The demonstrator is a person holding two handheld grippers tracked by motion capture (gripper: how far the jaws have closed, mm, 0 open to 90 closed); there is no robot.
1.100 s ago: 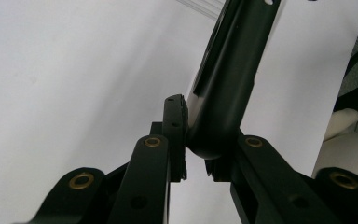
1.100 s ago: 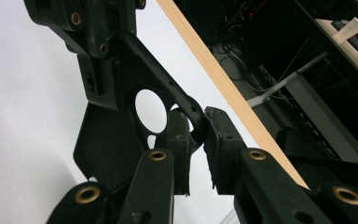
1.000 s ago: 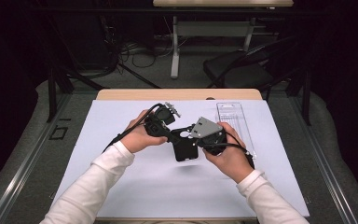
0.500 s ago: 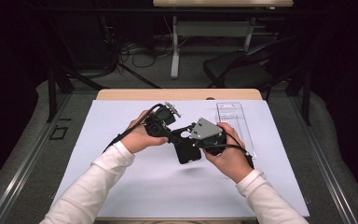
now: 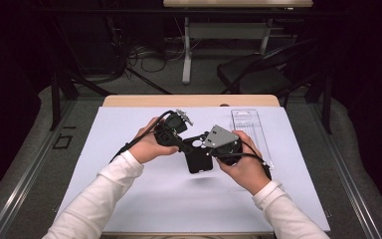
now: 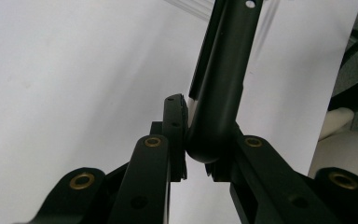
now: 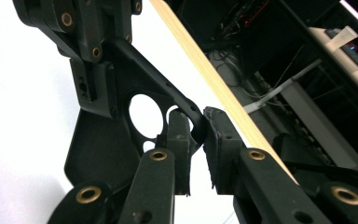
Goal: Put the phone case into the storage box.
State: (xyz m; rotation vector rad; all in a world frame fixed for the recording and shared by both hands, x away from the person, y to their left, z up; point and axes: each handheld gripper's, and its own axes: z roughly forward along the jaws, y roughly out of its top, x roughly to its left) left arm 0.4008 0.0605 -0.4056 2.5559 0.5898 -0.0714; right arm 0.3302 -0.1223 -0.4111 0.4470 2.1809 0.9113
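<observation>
White paper point(image 5: 179, 199) covers most of the wooden table point(image 5: 189, 101), and everything going on sits over the middle of that sheet. Off to the right side of the paper lies a clear plastic tray point(image 5: 251, 132), long and narrow, flat on the sheet and just beside the right hand.

Both sleeves come in from the near edge, white and long, with the two hands meeting above the centre. Between them hangs a black plastic bracket point(image 5: 198, 154), a flat piece with a round hole through it and a thin arm running off one side. It is lifted clear of the paper; its faint shadow falls on the sheet below it.

The left gripper point(image 5: 171, 132) has hold of the bracket from the left. In the left gripper view its jaws are drawn narrow and pinch the rounded end of the bracket's arm point(image 6: 219, 93) between the pads point(image 6: 175, 126).

The right gripper point(image 5: 219, 147), the one with the grey three-cornered plate on top, grips from the right. In the right gripper view its jaws stand narrow around the thin curved rim of the bracket point(image 7: 121, 121), close by the round hole, with the table's wooden edge point(image 7: 205, 70) running behind.
</observation>
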